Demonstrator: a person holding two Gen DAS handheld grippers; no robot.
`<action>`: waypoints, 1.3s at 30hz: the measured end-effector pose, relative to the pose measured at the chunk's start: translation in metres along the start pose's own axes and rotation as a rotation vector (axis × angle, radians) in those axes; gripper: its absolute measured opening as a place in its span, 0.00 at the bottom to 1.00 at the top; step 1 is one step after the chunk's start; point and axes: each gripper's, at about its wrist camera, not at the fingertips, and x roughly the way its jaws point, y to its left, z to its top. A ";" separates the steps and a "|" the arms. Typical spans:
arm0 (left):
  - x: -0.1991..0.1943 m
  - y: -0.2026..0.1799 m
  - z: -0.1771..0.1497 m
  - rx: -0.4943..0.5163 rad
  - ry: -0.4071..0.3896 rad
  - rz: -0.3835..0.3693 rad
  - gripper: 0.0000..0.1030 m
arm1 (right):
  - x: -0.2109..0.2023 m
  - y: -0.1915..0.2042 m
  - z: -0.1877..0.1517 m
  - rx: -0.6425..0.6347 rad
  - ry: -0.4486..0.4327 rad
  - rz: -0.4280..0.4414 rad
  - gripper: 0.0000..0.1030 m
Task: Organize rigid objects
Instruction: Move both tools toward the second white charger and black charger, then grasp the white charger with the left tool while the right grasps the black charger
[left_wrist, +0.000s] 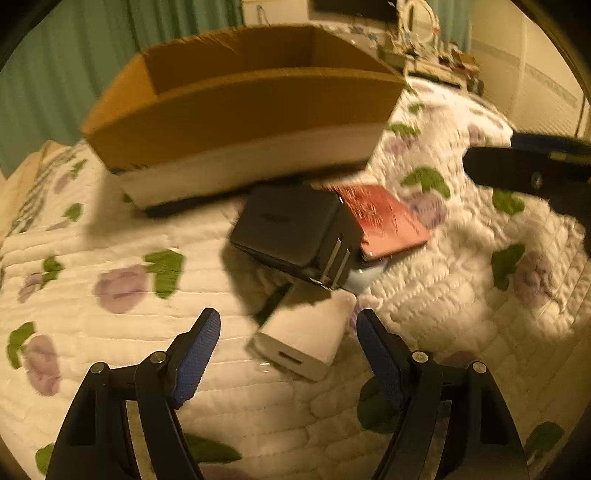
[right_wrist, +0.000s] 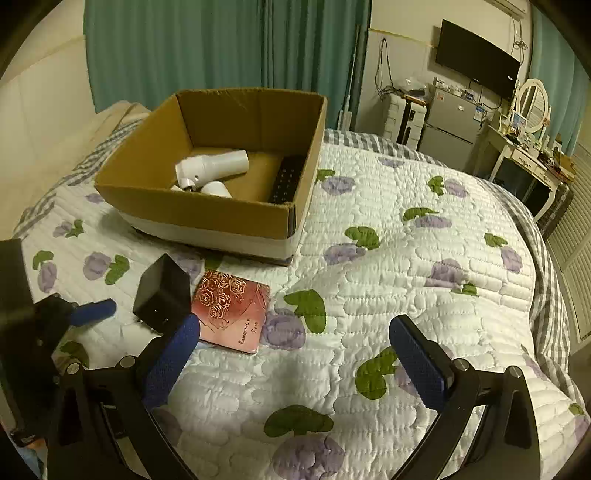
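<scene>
A white USB charger (left_wrist: 308, 334) lies on the quilt between the fingers of my open left gripper (left_wrist: 288, 325). Behind it sit a black plug adapter (left_wrist: 295, 230) and a red rose-patterned card box (left_wrist: 384, 218). A cardboard box (left_wrist: 236, 107) stands beyond them. In the right wrist view the box (right_wrist: 207, 212) holds a white hair dryer (right_wrist: 210, 170) and a black remote (right_wrist: 288, 179). My right gripper (right_wrist: 295, 336) is open and empty above the quilt, right of the black adapter (right_wrist: 162, 291) and the red box (right_wrist: 232, 314). The left gripper (right_wrist: 92, 312) shows at the left edge.
The floral quilt (right_wrist: 406, 258) covers the bed. A fridge (right_wrist: 448, 125), wall TV (right_wrist: 476, 59) and dressing table with mirror (right_wrist: 532, 107) stand at the far right. Green curtains (right_wrist: 221, 44) hang behind the box.
</scene>
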 end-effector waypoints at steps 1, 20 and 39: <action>0.003 -0.002 0.000 0.011 0.003 0.001 0.77 | 0.001 0.001 0.000 0.001 0.001 0.002 1.00; -0.081 0.047 0.002 -0.126 -0.160 0.074 0.42 | -0.008 0.018 0.001 -0.052 -0.032 0.036 1.00; -0.073 0.109 -0.002 -0.270 -0.165 0.177 0.41 | 0.058 0.118 0.003 -0.210 0.113 0.229 0.71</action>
